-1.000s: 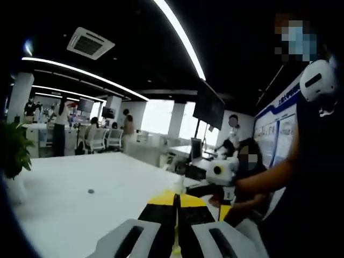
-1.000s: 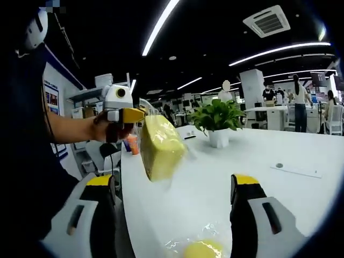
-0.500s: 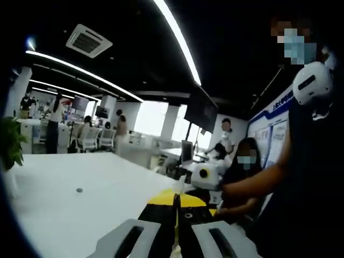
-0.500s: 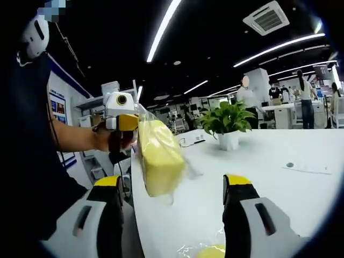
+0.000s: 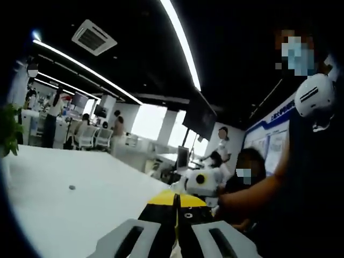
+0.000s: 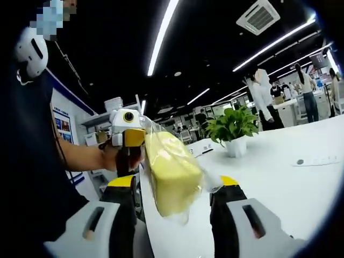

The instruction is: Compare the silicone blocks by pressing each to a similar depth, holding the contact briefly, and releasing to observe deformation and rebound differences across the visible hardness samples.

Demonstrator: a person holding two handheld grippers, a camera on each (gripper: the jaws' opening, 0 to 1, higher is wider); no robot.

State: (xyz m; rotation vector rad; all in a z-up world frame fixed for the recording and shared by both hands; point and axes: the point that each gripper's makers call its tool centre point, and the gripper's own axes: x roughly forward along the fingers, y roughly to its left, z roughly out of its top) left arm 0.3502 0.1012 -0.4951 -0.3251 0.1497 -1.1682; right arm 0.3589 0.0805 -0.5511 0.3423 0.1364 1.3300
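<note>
A yellow silicone block (image 6: pixel 172 172) in a clear plastic bag hangs in the air over the white table (image 6: pixel 279 183). My left gripper (image 6: pixel 131 137) is shut on the bag's top edge, a hand behind it. In the left gripper view its yellow-tipped jaws (image 5: pixel 176 200) press together on the thin plastic. My right gripper (image 6: pixel 174 183) is open, one jaw on each side of the block's lower half; I cannot tell whether they touch it. It also appears in the left gripper view as the right gripper (image 5: pixel 200 185), held by a hand just past the left jaws.
A potted plant (image 6: pixel 234 131) stands on the table, with a paper strip and a small dark disc (image 6: pixel 317 160) further right. The person holding the grippers (image 5: pixel 306 177) is close by. Other people, desks and chairs (image 5: pixel 86 137) are far behind.
The right gripper's jaws have narrowed and the bagged block now hangs between them instead of beyond them. A second yellow bagged piece on the table has dropped out of the right gripper view.
</note>
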